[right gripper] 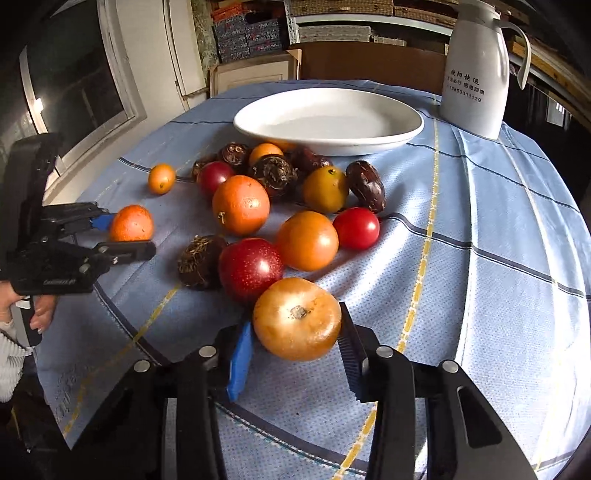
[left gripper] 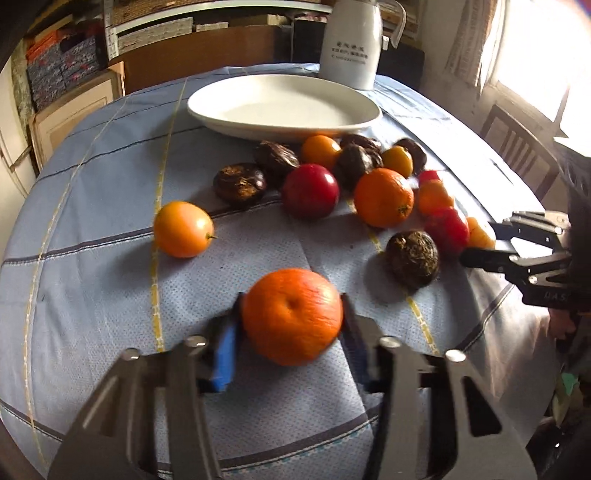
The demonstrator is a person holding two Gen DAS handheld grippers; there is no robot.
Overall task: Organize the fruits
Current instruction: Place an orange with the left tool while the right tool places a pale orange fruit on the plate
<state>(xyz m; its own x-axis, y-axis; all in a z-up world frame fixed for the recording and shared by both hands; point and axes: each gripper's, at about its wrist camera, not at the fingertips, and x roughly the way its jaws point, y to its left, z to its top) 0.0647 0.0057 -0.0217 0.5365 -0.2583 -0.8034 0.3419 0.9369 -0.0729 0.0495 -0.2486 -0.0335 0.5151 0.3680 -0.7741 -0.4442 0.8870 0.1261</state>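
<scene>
My left gripper [left gripper: 291, 314] is shut on an orange [left gripper: 292, 316], just above the blue checked tablecloth; it also shows in the right wrist view [right gripper: 127, 232] with the orange [right gripper: 131, 223]. My right gripper [right gripper: 297, 325] is shut on a yellow-orange round fruit [right gripper: 297, 318]; in the left wrist view [left gripper: 480, 236] it sits at the right edge of the fruit pile. An empty white oval plate [left gripper: 284, 105] [right gripper: 328, 120] stands behind the pile. The pile holds oranges [right gripper: 241, 205], red fruits [right gripper: 250, 268], yellow ones [left gripper: 183, 229] and dark wrinkled ones [left gripper: 413, 258].
A white thermos jug [right gripper: 476, 70] [left gripper: 351, 44] stands behind the plate at the right. The round table's cloth [right gripper: 498, 258] drops off at the edges. A wooden chair [left gripper: 517, 147] stands at the right, and shelves and boxes [right gripper: 255, 33] line the back wall.
</scene>
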